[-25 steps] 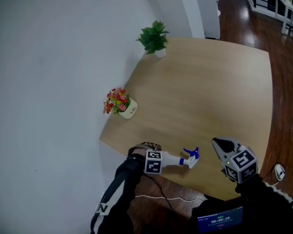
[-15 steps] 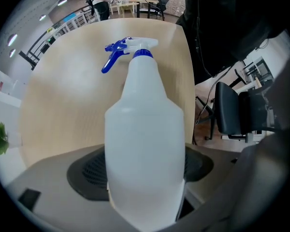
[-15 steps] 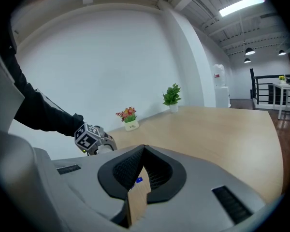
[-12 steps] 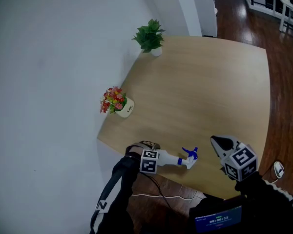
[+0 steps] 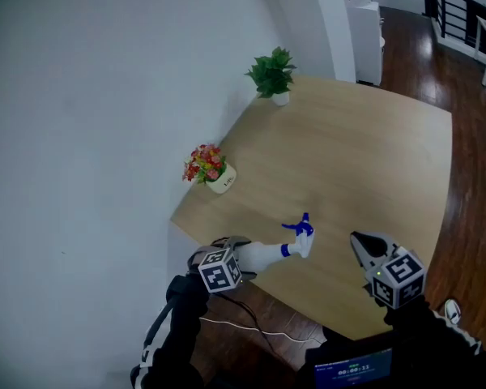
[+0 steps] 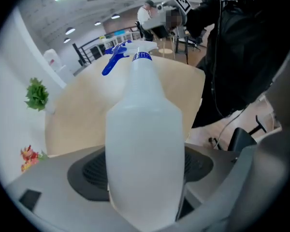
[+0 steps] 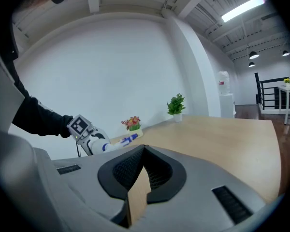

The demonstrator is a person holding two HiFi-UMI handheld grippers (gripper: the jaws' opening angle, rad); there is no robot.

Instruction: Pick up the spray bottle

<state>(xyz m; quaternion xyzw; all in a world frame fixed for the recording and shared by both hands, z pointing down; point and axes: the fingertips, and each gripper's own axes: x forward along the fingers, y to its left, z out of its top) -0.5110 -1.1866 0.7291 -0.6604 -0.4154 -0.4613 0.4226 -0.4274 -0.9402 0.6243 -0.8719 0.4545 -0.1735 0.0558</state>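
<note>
The spray bottle (image 5: 265,254) is white and translucent with a blue trigger head (image 5: 298,233). It is held over the near left edge of the wooden table (image 5: 364,160), nozzle end pointing away from me. My left gripper (image 5: 255,258) is shut on the bottle's body, which fills the left gripper view (image 6: 145,144) between the jaws. The right gripper (image 5: 363,248) hangs over the table's near edge to the right of the bottle, its jaws closed together with nothing between them. In the right gripper view the bottle (image 7: 117,143) shows far off at the left.
A small pot of red and yellow flowers (image 5: 211,168) stands at the table's left edge. A green potted plant (image 5: 274,73) sits at the far corner. A white wall runs along the left. A cable (image 5: 251,327) lies on the dark wood floor below the table edge.
The left gripper has drawn leftward with the bottle, and the blue trigger head now sits higher and further from me over the table. The head view has shifted. The right gripper stays about where it was.
</note>
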